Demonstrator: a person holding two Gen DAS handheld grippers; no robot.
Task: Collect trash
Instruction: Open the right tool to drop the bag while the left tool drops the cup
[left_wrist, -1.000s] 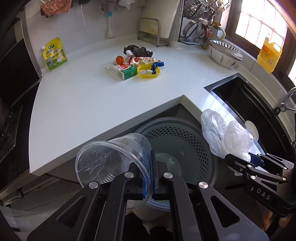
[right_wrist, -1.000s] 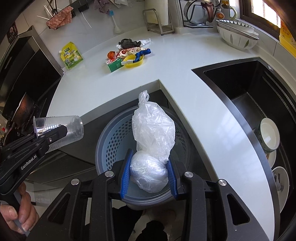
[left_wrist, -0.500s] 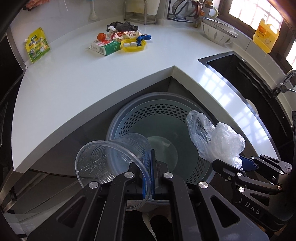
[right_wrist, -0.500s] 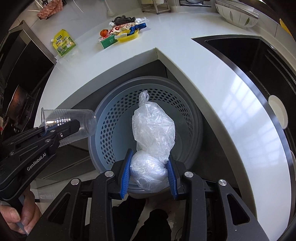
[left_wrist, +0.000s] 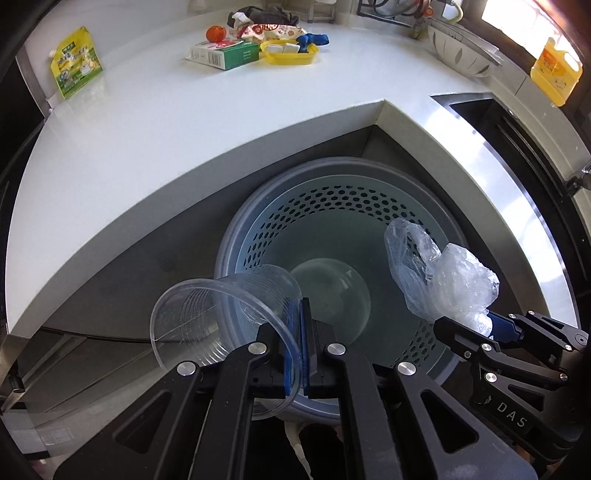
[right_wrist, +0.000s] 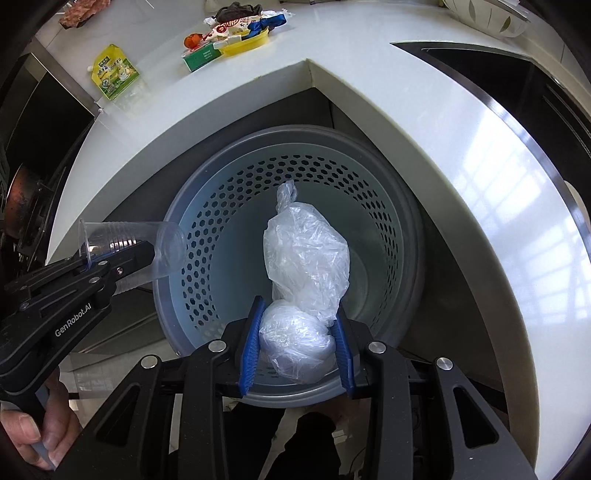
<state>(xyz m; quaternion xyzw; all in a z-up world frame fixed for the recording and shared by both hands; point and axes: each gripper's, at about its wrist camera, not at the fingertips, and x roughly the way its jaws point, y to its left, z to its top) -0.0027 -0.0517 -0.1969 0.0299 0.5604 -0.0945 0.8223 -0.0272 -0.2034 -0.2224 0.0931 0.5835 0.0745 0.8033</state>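
Left wrist view: the left gripper (left_wrist: 295, 345) pinches a thin, easily crushed clear plastic cup (left_wrist: 225, 317) by its rim over the perforated bin (left_wrist: 369, 236); the right gripper (right_wrist: 295, 347) clamps a soft, featherlight crumpled plastic bag (right_wrist: 306, 254) at its bunched base above the same bin.

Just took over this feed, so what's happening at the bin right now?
A person is holding both grippers over the perforated grey bin. The left gripper pinches the rim of a clear plastic cup, tipped on its side at the bin's edge. The right gripper grips a crumpled clear plastic bag above the opening. Neither is released yet; more trash sits on the counter.
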